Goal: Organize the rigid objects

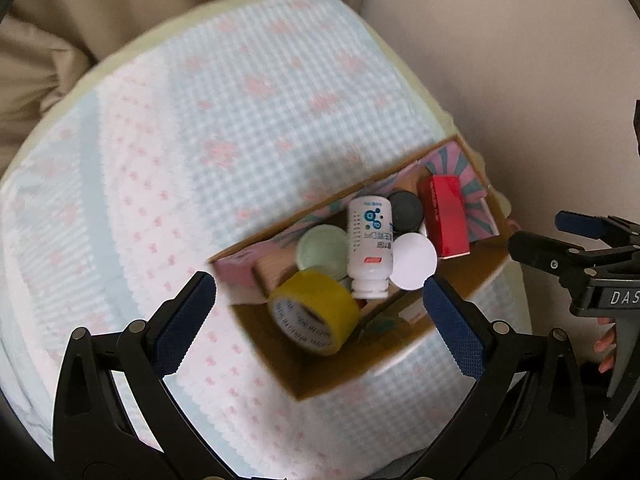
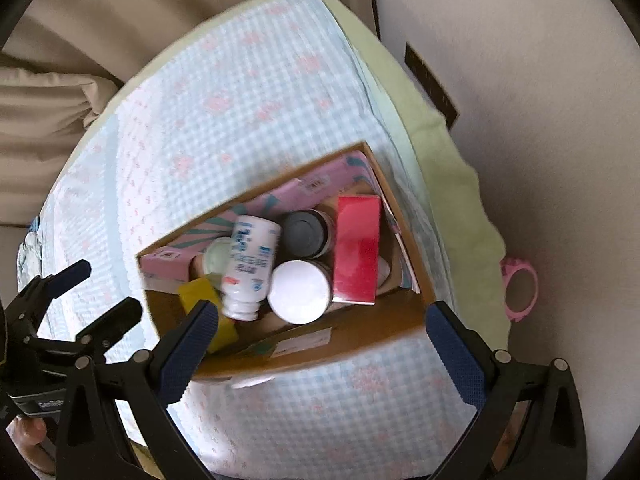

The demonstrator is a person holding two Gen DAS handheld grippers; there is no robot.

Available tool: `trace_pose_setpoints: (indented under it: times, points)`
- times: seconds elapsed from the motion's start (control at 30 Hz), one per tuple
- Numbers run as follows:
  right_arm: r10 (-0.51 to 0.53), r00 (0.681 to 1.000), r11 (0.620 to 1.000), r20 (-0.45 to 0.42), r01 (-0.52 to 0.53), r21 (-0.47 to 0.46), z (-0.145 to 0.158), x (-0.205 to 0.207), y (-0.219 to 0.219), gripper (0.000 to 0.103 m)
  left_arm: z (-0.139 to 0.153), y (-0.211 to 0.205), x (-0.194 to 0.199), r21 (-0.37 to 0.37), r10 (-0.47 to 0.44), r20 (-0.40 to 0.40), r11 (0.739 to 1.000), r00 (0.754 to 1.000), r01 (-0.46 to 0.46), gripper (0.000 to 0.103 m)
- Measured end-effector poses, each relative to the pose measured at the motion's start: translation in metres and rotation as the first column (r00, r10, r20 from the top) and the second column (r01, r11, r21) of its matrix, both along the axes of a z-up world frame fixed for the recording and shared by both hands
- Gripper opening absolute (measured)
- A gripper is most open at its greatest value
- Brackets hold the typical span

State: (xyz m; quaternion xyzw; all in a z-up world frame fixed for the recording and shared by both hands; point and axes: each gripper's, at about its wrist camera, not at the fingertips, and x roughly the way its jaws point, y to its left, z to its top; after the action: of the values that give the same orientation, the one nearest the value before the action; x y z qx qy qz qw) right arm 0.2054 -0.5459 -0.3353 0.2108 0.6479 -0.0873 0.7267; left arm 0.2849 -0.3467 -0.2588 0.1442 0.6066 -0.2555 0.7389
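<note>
The cardboard box (image 1: 332, 364) sits on the checked bed cover (image 1: 200, 120) near its right edge, and the sorting looks close to finished, since no loose item shows on the cover; inside lie a white bottle (image 1: 369, 246), a yellow tape roll (image 1: 316, 316), a red carton (image 1: 444, 216), a white lid (image 1: 414, 260), a dark lid (image 1: 406, 210) and a pale green lid (image 1: 322, 254), packed touching; a pink ring (image 2: 520, 284) lies beyond the bed's right side; the left gripper (image 1: 320, 304) and right gripper (image 2: 322, 320) hover above the box, jaws wide and empty.

A blue-checked quilt (image 1: 224, 128) with pink flowers, beige curtain (image 2: 60, 92), a pink ring (image 2: 520, 292) on the floor
</note>
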Motion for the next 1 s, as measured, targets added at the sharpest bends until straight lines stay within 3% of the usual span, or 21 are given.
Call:
trace_pose_setpoints:
  times: [0.13, 0.27, 0.33, 0.47, 0.53, 0.63, 0.73, 0.9, 1.0]
  points:
    - [0.023, 0.996, 0.998, 0.091, -0.018, -0.059, 0.060, -0.012, 0.028, 0.103, 0.061, 0.048, -0.016, -0.059, 0.065, 0.097, 0.996, 0.993, -0.060, 0.103]
    - [0.069, 0.974, 0.990, 0.218, -0.040, -0.136, 0.128, -0.031, 0.068, 0.103, 0.140, 0.107, -0.043, -0.141, 0.154, 0.246, 0.982, 0.957, -0.122, 0.103]
    - [0.107, 0.948, 0.983, 0.299, -0.056, -0.177, 0.165, -0.043, 0.091, 0.103, 0.177, 0.136, -0.059, -0.186, 0.205, 0.328, 0.971, 0.922, -0.150, 0.103]
    - [0.154, 0.855, 0.973, 0.495, -0.044, -0.227, 0.239, -0.074, 0.137, 0.103, 0.249, 0.196, -0.099, -0.289, 0.316, 0.482, 0.938, 0.817, -0.192, 0.103]
    - [0.178, 0.800, 0.968, 0.573, -0.038, -0.248, 0.269, -0.088, 0.156, 0.103, 0.280, 0.224, -0.124, -0.331, 0.364, 0.562, 0.922, 0.743, -0.202, 0.103]
    - [0.231, 0.716, 0.952, 0.658, -0.026, -0.306, 0.303, -0.109, 0.183, 0.103, 0.308, 0.254, -0.157, -0.362, 0.404, 0.643, 0.909, 0.650, -0.207, 0.103]
    - [0.281, 0.638, 0.930, 0.717, 0.002, -0.366, 0.325, -0.132, 0.210, 0.103, 0.318, 0.273, -0.184, -0.376, 0.421, 0.683, 0.903, 0.596, -0.206, 0.103]
    - [0.322, 0.580, 0.915, 0.748, 0.013, -0.404, 0.334, -0.152, 0.236, 0.103, 0.318, 0.298, -0.208, -0.400, 0.457, 0.702, 0.887, 0.546, -0.230, 0.103]
    - [0.356, 0.562, 0.895, 0.747, 0.027, -0.446, 0.337, -0.159, 0.248, 0.103, 0.317, 0.306, -0.215, -0.426, 0.483, 0.692, 0.873, 0.537, -0.237, 0.103]
